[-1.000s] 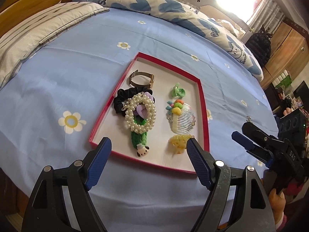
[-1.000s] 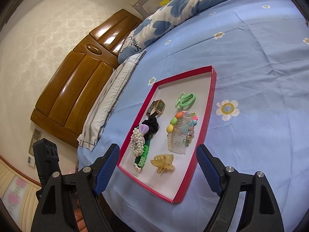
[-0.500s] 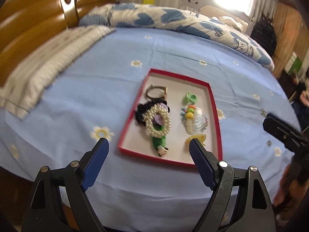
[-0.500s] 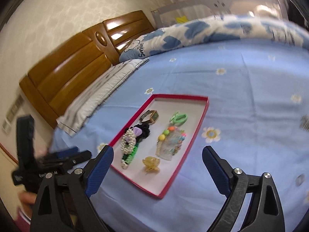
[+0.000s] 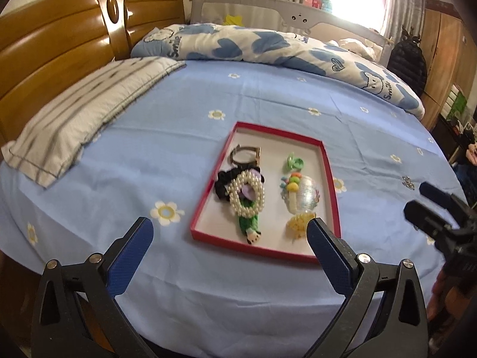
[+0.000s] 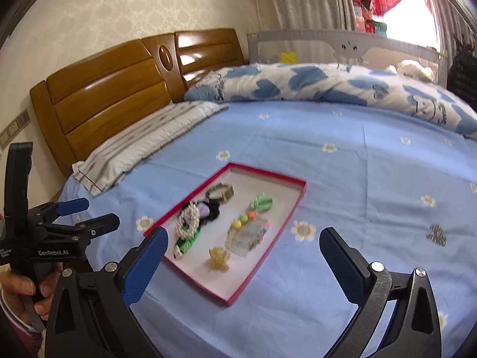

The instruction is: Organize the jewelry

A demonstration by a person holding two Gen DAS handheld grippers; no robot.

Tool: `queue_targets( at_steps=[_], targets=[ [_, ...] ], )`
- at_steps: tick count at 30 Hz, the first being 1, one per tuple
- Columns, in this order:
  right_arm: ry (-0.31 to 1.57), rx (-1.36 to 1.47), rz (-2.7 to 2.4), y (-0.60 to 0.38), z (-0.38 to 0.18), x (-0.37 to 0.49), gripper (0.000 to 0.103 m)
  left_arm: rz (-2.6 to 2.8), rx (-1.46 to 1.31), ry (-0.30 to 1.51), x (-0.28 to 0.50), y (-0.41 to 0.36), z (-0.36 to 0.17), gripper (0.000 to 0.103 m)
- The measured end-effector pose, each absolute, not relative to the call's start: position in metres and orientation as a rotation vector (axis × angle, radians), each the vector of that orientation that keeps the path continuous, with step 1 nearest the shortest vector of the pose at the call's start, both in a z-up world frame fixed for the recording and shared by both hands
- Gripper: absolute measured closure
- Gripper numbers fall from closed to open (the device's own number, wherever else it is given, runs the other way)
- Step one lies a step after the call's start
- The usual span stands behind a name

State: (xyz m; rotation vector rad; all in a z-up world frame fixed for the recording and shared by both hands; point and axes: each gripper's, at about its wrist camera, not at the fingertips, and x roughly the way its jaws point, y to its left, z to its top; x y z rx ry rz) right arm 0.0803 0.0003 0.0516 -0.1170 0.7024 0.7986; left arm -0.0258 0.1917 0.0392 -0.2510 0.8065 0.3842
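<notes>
A red-rimmed tray [image 5: 208,194] lies on the blue flowered sheet. It holds a watch [image 5: 246,154], a black scrunchie [image 5: 221,182], a pearl ring [image 5: 247,192], a green panda clip [image 5: 249,227], a green clip [image 5: 295,162], a beaded clear comb [image 5: 305,192] and a yellow claw clip [image 5: 298,223]. My left gripper [image 5: 228,226] hangs above the tray's near edge, jaws opening, nothing between them. My right gripper [image 6: 244,234] hovers near the tray [image 6: 268,256], also opening and empty. A silver brooch [image 6: 436,234] lies on the sheet to the right.
A striped pillow [image 5: 83,110] lies left of the tray by the wooden headboard [image 5: 59,47]. A blue-and-white quilt [image 5: 268,44] runs along the far side under a grey bed rail [image 5: 298,15]. The bed's near edge drops off just under both grippers.
Both grippers have pulled back and risen from the tray, so it looks smaller. Their jaws stand wider. The right view has rolled level; the headboard has come into the left view.
</notes>
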Motion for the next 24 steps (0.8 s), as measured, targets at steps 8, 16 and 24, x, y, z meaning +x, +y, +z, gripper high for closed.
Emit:
queue_targets(
  at_steps=[8,16,24],
  targets=[
    [0.748,-0.125,0.776,0.004,0.015,0.070,0.000,0.415,-0.263,0.822,-0.030,0.191,0.017,0.000],
    [0.787,-0.093,0.737,0.004,-0.005,0.070,0.000,0.451,-0.224,0.839,-0.033,0.187,0.004,0.000],
    [0.784,-0.097,0.728,0.004,-0.010,0.066,0.000,0.453,-0.192,0.832,-0.032,0.179,0.004,0.000]
  ],
)
